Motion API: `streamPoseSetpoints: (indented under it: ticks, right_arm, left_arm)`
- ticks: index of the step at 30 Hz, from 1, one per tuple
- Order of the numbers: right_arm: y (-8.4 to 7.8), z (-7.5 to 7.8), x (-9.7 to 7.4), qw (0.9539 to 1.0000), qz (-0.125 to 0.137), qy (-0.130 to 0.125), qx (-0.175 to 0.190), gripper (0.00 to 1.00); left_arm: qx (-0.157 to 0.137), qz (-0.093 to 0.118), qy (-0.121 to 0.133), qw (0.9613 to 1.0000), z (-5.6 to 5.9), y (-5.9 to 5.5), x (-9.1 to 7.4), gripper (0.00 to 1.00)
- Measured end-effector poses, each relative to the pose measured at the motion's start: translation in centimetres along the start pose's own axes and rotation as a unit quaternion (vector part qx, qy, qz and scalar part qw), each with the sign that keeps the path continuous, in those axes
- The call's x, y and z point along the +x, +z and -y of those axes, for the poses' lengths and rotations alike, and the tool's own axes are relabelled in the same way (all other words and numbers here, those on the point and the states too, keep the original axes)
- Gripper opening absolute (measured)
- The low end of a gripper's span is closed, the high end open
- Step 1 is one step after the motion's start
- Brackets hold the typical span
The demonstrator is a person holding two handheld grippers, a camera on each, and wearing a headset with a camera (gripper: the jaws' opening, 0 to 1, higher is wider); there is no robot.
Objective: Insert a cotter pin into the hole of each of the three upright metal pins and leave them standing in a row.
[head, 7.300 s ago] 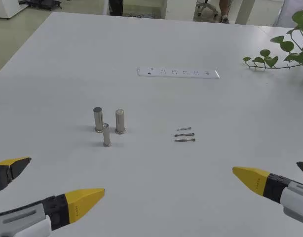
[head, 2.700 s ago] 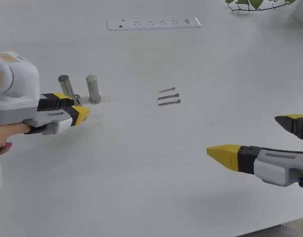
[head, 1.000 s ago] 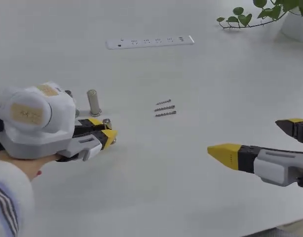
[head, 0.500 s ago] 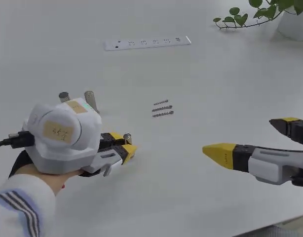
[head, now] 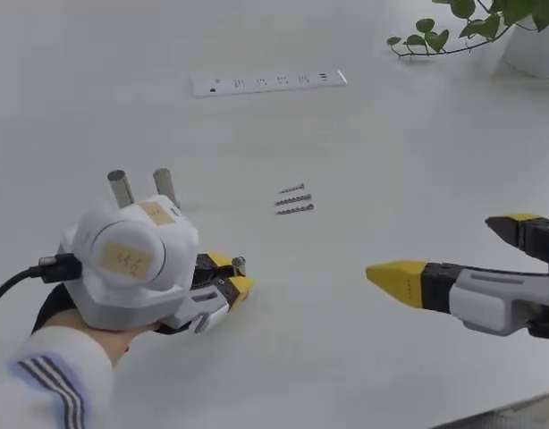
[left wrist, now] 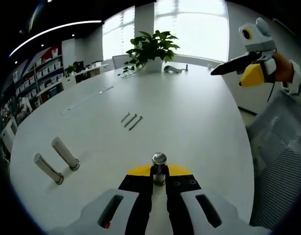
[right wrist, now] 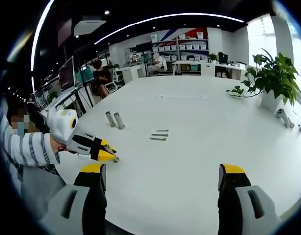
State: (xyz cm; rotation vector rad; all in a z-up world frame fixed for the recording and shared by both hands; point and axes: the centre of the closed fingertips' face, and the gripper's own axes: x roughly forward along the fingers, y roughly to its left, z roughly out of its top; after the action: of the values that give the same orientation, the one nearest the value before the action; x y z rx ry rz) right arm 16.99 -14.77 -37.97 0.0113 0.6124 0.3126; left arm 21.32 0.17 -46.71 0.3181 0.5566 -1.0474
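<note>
While L gripper (left wrist: 159, 173) clamps short pin (left wrist: 159, 160), its base's hidden.

The left claw (head: 233, 275) has closed on the short metal pin (head: 239, 265) and drawn it away from the two taller pins (head: 164, 185), toward the near edge of the tabletop (head: 346, 134).

Fingers (head: 395, 275) are yellow-tipped black, metal pins (head: 120, 189) silver, table (head: 346, 134) white, sleeve (head: 60, 375) white with dark stripes.
</note>
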Motion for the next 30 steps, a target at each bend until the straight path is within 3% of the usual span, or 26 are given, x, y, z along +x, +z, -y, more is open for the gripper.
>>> streamPoseSetpoints:
  ticks: [11,15,20,25,30]
  right_arm:
    - [0.5,0.2,-0.1,1.0,0.005,0.005,-0.003,0.94]
    - [0.8,0.1,-0.2,0.9999,0.007,0.008,-0.008,0.94]
    - [1.2,0.0,-0.4,0.9998,0.008,0.013,-0.013,0.94]
    - [1.6,0.0,-0.5,0.9996,0.01,0.018,-0.019,0.94]
    - [2.3,-0.2,-0.6,0.9992,0.012,0.026,-0.027,0.93]
  left_arm:
    - [-0.018,0.019,0.0,0.9997,0.4,0.3,0.2,0.06]
    - [-0.013,0.012,0.006,0.9998,0.6,0.1,0.3,0.19]
    - [-0.023,0.019,0.008,0.9995,0.6,0.5,-0.6,0.33]
    - [-0.055,0.065,0.001,0.9964,0.8,2.2,-2.6,0.38]
    - [-0.061,0.096,0.007,0.9935,0.3,3.4,-5.2,0.58]
